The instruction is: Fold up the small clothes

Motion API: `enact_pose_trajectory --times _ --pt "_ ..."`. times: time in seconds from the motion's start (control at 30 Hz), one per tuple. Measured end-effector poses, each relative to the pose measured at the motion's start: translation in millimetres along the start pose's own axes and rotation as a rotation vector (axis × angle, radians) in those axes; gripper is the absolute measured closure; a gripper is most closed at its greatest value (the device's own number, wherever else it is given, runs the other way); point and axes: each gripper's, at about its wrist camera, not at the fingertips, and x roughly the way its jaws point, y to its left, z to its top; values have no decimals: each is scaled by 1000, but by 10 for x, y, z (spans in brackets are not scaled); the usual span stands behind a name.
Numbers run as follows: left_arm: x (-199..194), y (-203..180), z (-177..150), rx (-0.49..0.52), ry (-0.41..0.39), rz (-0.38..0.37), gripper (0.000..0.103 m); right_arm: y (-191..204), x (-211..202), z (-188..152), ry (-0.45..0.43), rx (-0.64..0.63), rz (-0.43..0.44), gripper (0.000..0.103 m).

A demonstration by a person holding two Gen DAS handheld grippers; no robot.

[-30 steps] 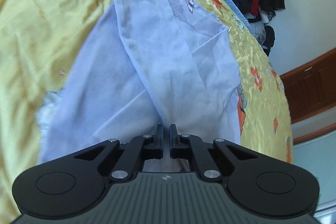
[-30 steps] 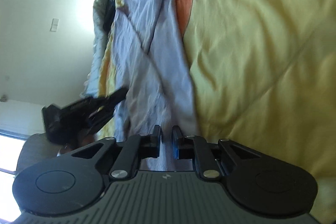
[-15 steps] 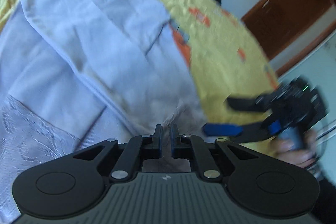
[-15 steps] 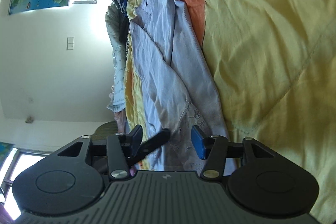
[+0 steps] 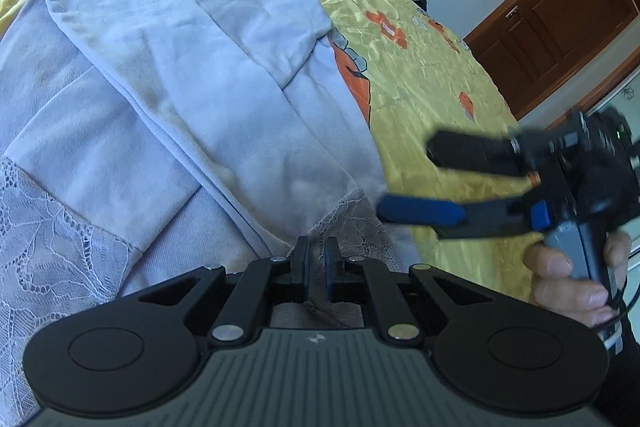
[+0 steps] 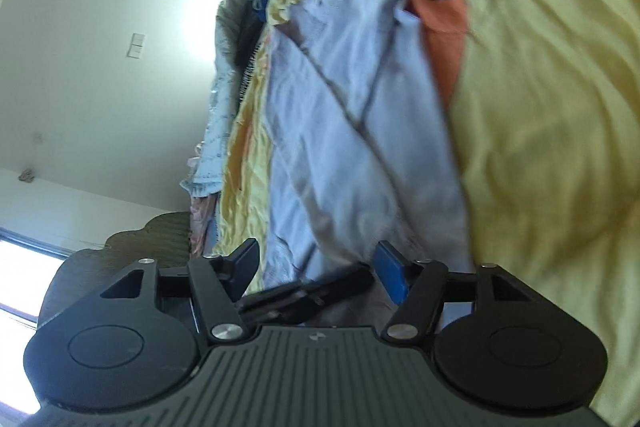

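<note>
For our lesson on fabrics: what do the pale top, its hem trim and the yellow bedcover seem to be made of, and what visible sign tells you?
Top: soft matte knit, probably cotton jersey; it lies in limp folds with no sheen.
Hem trim: lace, openwork with a leaf pattern; fibre unclear.
Bedcover: glossy, satin-like, possibly synthetic; bright glints run along its fine creases.

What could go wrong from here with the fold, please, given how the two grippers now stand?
1. The left gripper pinches only the thin lace hem of the pale top; a hard pull may well snag or stretch it.
2. The right gripper, whose jaws have just been opening, holds nothing, so the top hangs from one point and its folded sleeve could slide askew.
</note>
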Motion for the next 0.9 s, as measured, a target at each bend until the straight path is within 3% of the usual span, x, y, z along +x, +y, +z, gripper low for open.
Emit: enact_pose_trajectory --times 0.13,0.23,0.33,0.5,0.6,0.67,0.73,0.8,0.9 --pt "2 -7 -15 -4 -11 7 96 -64 241 125 47 9 -71 30" --pt "-2 1 -32 -12 -20 4 96 -143 249 144 65 19 -61 37" --pt "-31 -24 -20 -16 -8 20 96 -136 188 165 50 37 -69 36" --pt "-236 -93 28 70 -70 106 93 125 232 423 15 13 52 35" --pt "-351 -3 113 73 -126 185 78 352 473 699 13 -17 96 29" --pt "-414 82 184 50 -171 209 51 457 722 889 27 -19 95 28" --pt "-442 124 230 56 -218 229 37 495 1037 1072 81 10 89 26" --pt "-413 148 269 68 -229 228 37 484 1329 1194 122 23 35 27" --pt "-359 152 286 99 -226 187 37 398 1561 1226 154 -3 -151 31"
